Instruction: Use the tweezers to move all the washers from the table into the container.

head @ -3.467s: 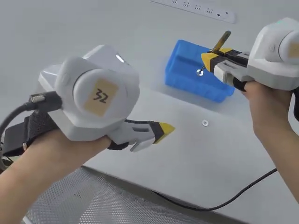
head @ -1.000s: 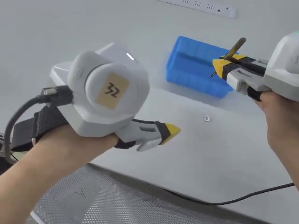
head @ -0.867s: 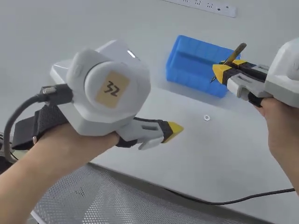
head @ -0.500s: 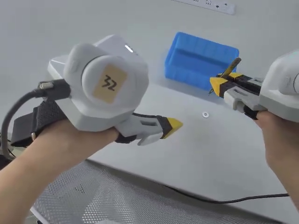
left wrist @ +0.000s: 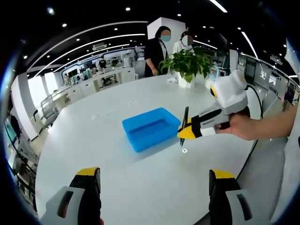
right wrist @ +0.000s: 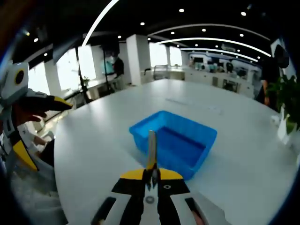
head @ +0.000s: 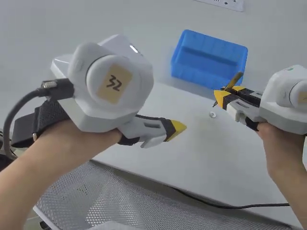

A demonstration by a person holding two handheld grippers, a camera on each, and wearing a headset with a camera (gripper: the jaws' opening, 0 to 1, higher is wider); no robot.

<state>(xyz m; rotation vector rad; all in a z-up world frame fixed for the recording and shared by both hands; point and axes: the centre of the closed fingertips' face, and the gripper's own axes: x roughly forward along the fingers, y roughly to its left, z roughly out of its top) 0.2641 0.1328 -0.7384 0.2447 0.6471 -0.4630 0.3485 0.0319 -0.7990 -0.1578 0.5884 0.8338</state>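
In the head view, the right gripper (head: pixel 219 97) was clamped shut on the tweezers (head: pixel 233 81), whose tip pointed down just above a lone washer (head: pixel 212 114) on the worktop (head: pixel 206 153), in front of the blue container (head: pixel 211 62). The left gripper (head: pixel 175 128) hovered well apart to the side.

The left gripper view showed its own jaws spread wide with nothing between them. It also showed the tweezers' tip close over the washer, not touching it.

In the right gripper view, the jaws pinched the tweezers' shaft, with the container beyond.

The step in hand looked like the approach for another pick. Next, the tip would likely need lowering to straddle the washer's thin rim, then a firmer squeeze.

Three and a half seconds earlier, the tweezers had held a washer above the container; now they carried none and had come down toward the worktop.
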